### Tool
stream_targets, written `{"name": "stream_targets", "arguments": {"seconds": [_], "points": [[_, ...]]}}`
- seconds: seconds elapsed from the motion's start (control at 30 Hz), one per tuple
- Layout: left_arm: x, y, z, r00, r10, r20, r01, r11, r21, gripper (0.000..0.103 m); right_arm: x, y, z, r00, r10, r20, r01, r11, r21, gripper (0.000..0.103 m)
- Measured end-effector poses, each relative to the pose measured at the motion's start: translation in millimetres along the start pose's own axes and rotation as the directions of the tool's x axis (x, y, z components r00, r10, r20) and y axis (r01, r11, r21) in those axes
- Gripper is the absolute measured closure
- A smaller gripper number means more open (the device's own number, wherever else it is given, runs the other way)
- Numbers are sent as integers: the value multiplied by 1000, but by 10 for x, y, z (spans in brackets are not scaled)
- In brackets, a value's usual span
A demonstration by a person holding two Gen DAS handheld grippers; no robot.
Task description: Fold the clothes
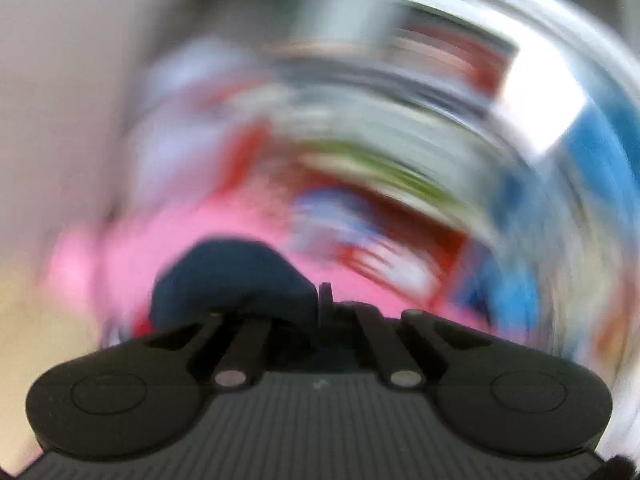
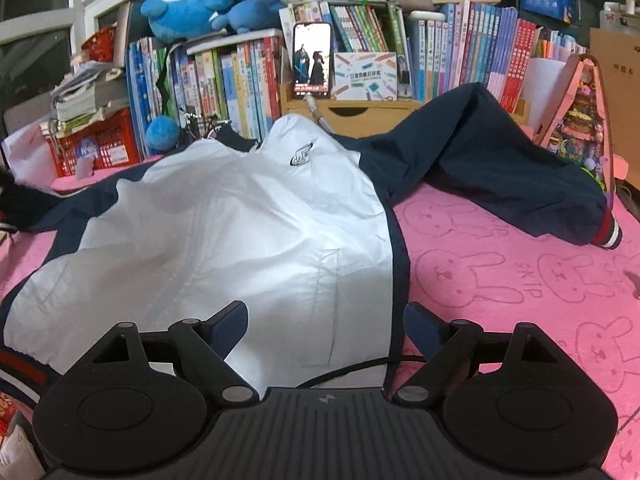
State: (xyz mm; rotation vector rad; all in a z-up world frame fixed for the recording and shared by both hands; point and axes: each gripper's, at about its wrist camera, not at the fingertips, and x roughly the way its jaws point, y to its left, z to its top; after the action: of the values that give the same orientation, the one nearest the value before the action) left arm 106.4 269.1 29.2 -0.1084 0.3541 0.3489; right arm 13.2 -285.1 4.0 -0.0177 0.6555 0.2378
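Left wrist view heavily motion-blurred; right wrist view sharp, evenly lit.

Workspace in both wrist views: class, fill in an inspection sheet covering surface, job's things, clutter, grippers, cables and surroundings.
Surface: pink blanket with a rabbit pattern, bare on the right.
Job's things: white and navy jacket lying spread out, front up; one navy sleeve stretched out to the right, unfolded.
Clutter: nothing seen on the blanket beside the jacket.
Grippers: right gripper open over the jacket's hem; left gripper shut on dark navy cloth, its view badly blurred.
Cables: a thin black cable crosses the hem near the right gripper.
Surroundings: rows of books, a lit phone propped upright, blue plush toys on top, a red crate.
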Motion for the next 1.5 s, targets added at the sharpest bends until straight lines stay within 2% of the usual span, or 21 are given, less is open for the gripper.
{"name": "stream_targets", "arguments": {"seconds": [0.03, 0.1, 0.2, 0.3, 0.4, 0.47, 0.53, 0.6, 0.7, 0.77, 0.8, 0.83, 0.87, 0.97, 1.03, 1.1, 1.13, 1.23, 1.27, 1.37, 1.5], "points": [[-107, -327, -105, 998, -55, -8, 55, 975, 214, 97, 33, 9, 10, 1000, 2, -4, -2, 1000, 5, 18], [-260, -807, -381, 986, -140, -91, 167, 847, 505, 91, 99, 45, 29, 1000, 10, -11, -9, 1000, 5, 18], [-296, -1039, -739, 955, -157, -251, 276, 784, 557, 87, 174, 128, 46, 999, 32, -18, -32, 999, -14, 18], [-353, -914, -797, 947, -191, -258, 291, 852, 435, 84, 201, 213, 42, 999, 47, -21, -48, 997, -58, 18], [-377, -584, -638, 894, -346, -283, 393, 911, 127, 62, 226, 245, 35, 998, 52, -26, -53, 996, -76, 18], [-391, -355, -544, 854, -449, -264, 441, 893, -92, 53, 246, 222, 28, 998, 56, -28, -58, 996, -62, 18], [-385, -111, -501, 822, -534, -196, 465, 830, -310, 45, 268, 201, 20, 998, 61, -32, -62, 997, -49, 18], [-338, 26, -475, 825, -547, -143, 445, 783, -434, 42, 294, 185, 10, 997, 64, -37, -66, 997, -37, 18], [-78, 20, -429, 885, -434, -171, 319, 830, -457, 38, 321, 180, 0, 997, 68, -41, -69, 997, -28, 18], [134, 7, -470, 895, -393, -211, 245, 829, -503, 40, 322, 194, -1, 997, 70, -39, -72, 997, -31, 18], [243, -1, -503, 897, -379, -226, 213, 821, -530, 45, 320, 203, 0, 997, 70, -39, -72, 997, -33, 18], [332, -15, -521, 900, -362, -242, 184, 821, -541, 73, 321, 210, 2, 997, 70, -39, -71, 997, -36, 18], [382, -35, -488, 906, -336, -258, 164, 840, -518, 88, 324, 216, 5, 997, 69, -42, -71, 997, -38, 18], [312, 0, -92, 957, -223, -183, 144, 919, -367, 89, 349, 229, 18, 997, 56, -54, -59, 997, -50, 18], [172, 141, 320, 997, -61, -45, 52, 982, -180, 88, 385, 240, 33, 997, 51, -60, -54, 997, -52, 18], [114, 312, 655, 991, 113, 67, -112, 993, -24, 86, 425, 251, 50, 997, 48, -64, -52, 997, -52, 18], [221, 458, 690, 981, 191, 11, -191, 981, -24, 83, 445, 257, 58, 997, 47, -67, -50, 997, -52, 18], [542, 895, 794, 898, 413, -154, -418, 908, 0, 73, 502, 276, 82, 996, 44, -72, -47, 998, -52, 18], [611, 1047, 776, 875, 439, -206, -453, 891, -28, 67, 512, 283, 89, 997, 45, -69, -49, 997, -52, 18], [615, 1354, 453, 889, 343, -303, -414, 885, -212, 46, 524, 290, 109, 997, 48, -67, -52, 997, -57, 18], [594, 1451, 61, 875, 313, -369, -420, 869, -260, 42, 485, 269, 115, 997, 45, -62, -49, 997, -63, 18]]}}
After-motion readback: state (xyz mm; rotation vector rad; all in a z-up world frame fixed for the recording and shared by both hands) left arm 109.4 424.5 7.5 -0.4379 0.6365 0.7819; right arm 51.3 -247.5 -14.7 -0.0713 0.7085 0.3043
